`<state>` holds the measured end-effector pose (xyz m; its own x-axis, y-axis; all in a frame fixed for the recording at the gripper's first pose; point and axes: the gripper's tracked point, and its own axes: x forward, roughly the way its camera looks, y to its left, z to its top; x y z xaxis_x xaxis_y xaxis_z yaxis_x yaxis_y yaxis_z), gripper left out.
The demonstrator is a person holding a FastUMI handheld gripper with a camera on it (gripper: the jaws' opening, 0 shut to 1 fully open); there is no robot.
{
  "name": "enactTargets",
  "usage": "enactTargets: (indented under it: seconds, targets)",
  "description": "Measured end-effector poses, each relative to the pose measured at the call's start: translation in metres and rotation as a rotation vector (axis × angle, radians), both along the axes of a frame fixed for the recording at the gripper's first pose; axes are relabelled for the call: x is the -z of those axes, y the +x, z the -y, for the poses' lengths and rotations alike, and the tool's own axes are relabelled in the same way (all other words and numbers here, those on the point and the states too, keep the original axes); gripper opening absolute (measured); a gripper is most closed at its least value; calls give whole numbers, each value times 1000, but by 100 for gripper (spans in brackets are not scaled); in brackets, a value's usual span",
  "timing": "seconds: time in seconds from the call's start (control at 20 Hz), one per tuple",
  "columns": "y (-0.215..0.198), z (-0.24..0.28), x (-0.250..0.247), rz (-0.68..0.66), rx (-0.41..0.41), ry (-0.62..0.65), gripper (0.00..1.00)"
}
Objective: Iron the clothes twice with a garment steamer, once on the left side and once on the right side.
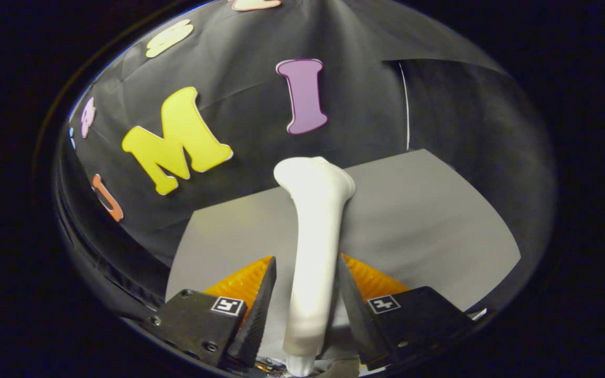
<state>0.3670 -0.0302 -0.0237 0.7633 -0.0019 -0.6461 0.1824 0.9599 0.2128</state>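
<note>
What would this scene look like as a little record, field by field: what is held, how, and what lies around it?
held thing: white garment steamer, its handle between the fingers, its wider head beyond them
gripper: both fingers press the handle's sides
surface: grey tabletop under and beyond the steamer
backdrop: black cloth wall behind the tabletop
clothes: I cannot see any here
ironing: cannot tell how far it has got
</note>
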Motion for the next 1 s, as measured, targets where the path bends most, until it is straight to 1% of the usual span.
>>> enactTargets:
  seconds: [0.05, 0.1, 0.15, 0.2, 0.25, 0.4, 0.5, 0.55, 0.8, 1.0]
  targets:
    - [-1, -1, 8, -26, 5, 8, 68]
    - [1, 1, 4, -5, 16, -3, 64]
    - [3, 2, 9, -23, 25, -10, 60]
    - [5, 4, 6, -18, 47, -6, 54]
    - [5, 2, 8, -23, 49, -1, 47]
    - [3, 1, 3, 12, 73, -11, 38]
    - [0, 1, -6, 70, 93, -80, 36]
    - [-4, -7, -15, 104, 87, -91, 36]
    - [-34, -68, -59, 256, 0, -106, 35]
    - [-65, -117, -81, 325, -49, -86, 35]
